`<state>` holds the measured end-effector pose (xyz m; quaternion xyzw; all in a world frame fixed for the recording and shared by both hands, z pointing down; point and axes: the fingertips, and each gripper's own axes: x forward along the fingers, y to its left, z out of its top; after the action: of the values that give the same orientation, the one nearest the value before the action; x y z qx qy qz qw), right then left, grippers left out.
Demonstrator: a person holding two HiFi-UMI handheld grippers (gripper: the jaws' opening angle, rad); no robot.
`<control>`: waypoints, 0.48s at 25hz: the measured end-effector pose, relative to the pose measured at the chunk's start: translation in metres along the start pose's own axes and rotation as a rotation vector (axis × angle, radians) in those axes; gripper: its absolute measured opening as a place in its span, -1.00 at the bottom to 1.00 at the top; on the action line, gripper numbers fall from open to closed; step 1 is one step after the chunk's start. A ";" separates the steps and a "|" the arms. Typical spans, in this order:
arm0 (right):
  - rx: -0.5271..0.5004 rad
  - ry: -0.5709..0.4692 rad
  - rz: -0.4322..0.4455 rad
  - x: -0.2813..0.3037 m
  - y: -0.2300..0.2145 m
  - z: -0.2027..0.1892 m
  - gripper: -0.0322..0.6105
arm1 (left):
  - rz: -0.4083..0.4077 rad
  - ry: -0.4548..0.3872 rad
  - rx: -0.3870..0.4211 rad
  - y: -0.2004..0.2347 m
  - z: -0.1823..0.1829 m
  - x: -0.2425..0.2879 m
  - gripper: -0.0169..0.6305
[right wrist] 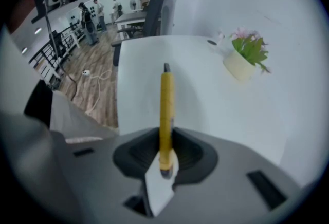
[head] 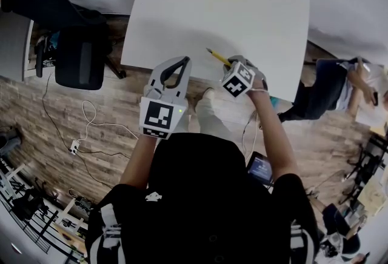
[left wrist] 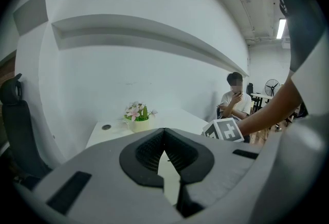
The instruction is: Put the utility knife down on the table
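Utility knife (right wrist: 165,110) in right gripper (right wrist: 164,138): yellow body, dark tip. Right gripper and left gripper (left wrist: 164,135) are light grey with black ribbed pads (left wrist: 149,153). Marker cube (head: 237,80) is white with black squares. Table (head: 242,20) below the jaws is white. Ahead of the right gripper: flowers (right wrist: 247,45) pink and green, pot (right wrist: 237,68) cream. Floor (head: 79,117) is brown planks.

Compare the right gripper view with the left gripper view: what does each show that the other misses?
Right gripper view only: the yellow utility knife clamped in the right gripper, over the white table. Left gripper view only: the left gripper shut on nothing, and a seated person. Both: the table and the potted flowers.
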<state>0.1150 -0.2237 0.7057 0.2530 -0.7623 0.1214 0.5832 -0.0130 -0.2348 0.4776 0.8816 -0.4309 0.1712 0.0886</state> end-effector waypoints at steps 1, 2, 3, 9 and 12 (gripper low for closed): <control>-0.002 0.004 -0.002 0.002 -0.001 -0.001 -0.58 | 0.001 0.002 0.000 0.000 -0.001 0.000 -0.91; -0.003 0.010 -0.005 0.003 -0.003 -0.002 -0.58 | 0.001 0.003 0.000 0.001 -0.002 0.001 -0.91; -0.003 0.017 -0.008 0.005 -0.005 -0.002 -0.58 | 0.002 0.005 -0.001 0.001 -0.003 0.001 -0.91; 0.006 0.045 -0.021 0.013 -0.011 -0.007 -0.58 | 0.005 0.008 0.009 0.001 -0.004 0.000 -0.91; 0.000 0.053 -0.024 0.017 -0.012 -0.008 -0.58 | 0.007 0.014 0.011 0.003 -0.005 0.001 -0.91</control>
<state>0.1246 -0.2343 0.7233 0.2587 -0.7434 0.1210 0.6048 -0.0155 -0.2356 0.4831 0.8793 -0.4325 0.1798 0.0862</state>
